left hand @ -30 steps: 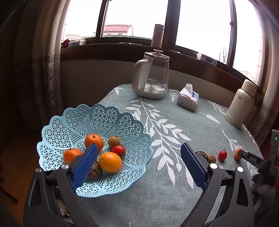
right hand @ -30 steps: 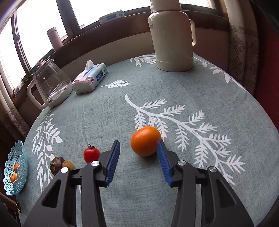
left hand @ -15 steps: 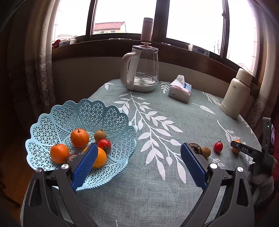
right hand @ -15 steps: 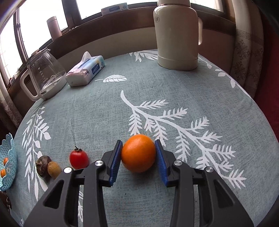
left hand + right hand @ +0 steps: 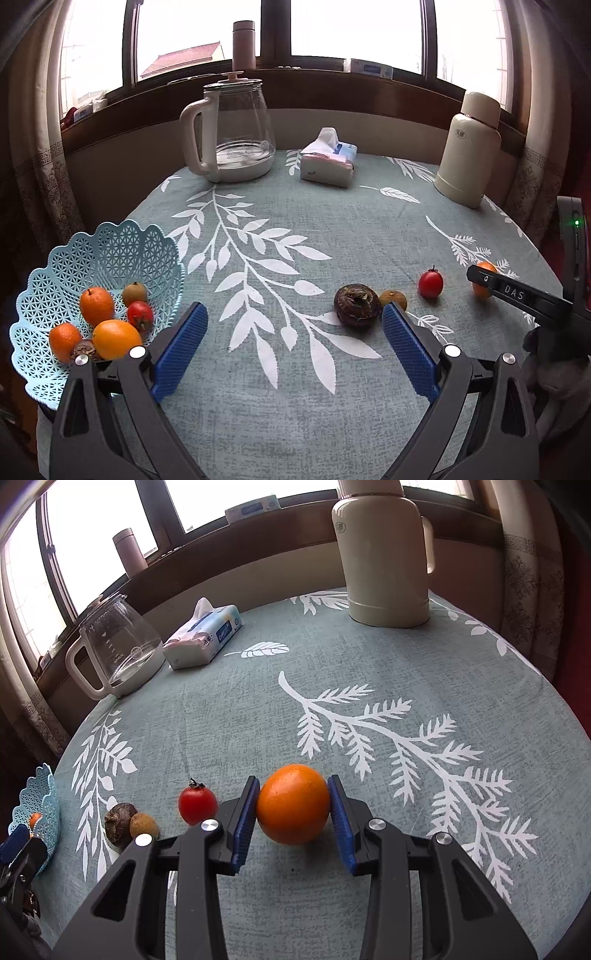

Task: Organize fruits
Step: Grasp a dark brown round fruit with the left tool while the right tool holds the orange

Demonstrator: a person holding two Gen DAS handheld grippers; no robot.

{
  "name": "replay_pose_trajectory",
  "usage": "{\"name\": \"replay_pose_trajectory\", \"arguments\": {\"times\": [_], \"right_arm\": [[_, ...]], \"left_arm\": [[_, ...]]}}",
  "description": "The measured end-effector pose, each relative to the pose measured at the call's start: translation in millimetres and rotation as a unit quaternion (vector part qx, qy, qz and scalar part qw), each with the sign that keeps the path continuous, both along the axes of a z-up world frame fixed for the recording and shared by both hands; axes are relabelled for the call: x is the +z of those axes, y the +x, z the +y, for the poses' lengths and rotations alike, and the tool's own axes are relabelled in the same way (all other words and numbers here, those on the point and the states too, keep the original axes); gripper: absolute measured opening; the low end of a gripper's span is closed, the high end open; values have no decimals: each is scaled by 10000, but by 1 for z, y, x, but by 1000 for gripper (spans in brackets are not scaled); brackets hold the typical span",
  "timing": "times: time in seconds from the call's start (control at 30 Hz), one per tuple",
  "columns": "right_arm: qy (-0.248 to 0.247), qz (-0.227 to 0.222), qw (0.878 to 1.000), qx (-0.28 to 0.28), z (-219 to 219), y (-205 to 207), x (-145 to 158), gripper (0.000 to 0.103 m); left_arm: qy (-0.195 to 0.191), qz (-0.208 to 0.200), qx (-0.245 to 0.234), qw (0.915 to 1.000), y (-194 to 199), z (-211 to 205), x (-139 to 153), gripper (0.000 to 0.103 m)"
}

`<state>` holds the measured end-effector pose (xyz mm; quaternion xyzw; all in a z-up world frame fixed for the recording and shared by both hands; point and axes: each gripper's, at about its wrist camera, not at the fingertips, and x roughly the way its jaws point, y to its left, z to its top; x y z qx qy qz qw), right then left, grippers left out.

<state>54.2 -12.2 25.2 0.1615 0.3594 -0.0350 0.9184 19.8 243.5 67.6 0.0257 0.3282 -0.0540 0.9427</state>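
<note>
Right wrist view: the right gripper [image 5: 292, 814] has its blue pads pressed against both sides of an orange [image 5: 293, 804] resting on the leaf-patterned tablecloth [image 5: 369, 657], with a cherry tomato [image 5: 197, 805] just to its left. Left wrist view: the left gripper [image 5: 293, 345] hangs over the cloth, jaws wide apart and empty, beside the blue basket [image 5: 110, 251] that holds several fruits.

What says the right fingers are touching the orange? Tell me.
Touching: the right wrist view shows both blue fingers pressed flush against the orange, no gap either side.
</note>
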Motion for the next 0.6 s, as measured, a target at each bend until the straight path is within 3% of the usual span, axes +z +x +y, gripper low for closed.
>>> {"name": "replay_pose_trajectory", "arguments": {"times": [0.17, 0.37, 0.6], "right_arm": [[126, -25, 9999, -28, -4, -1, -1, 38], [99, -51, 9999, -4, -2, -2, 0, 38], [72, -107, 9999, 0, -1, -3, 1, 38]], "left_arm": [[209, 140, -333, 9991, 16, -22, -14, 97], [30, 591, -467, 9972, 40, -28, -36, 96], [-34, 840, -671, 9942, 55, -36, -47, 73]]}}
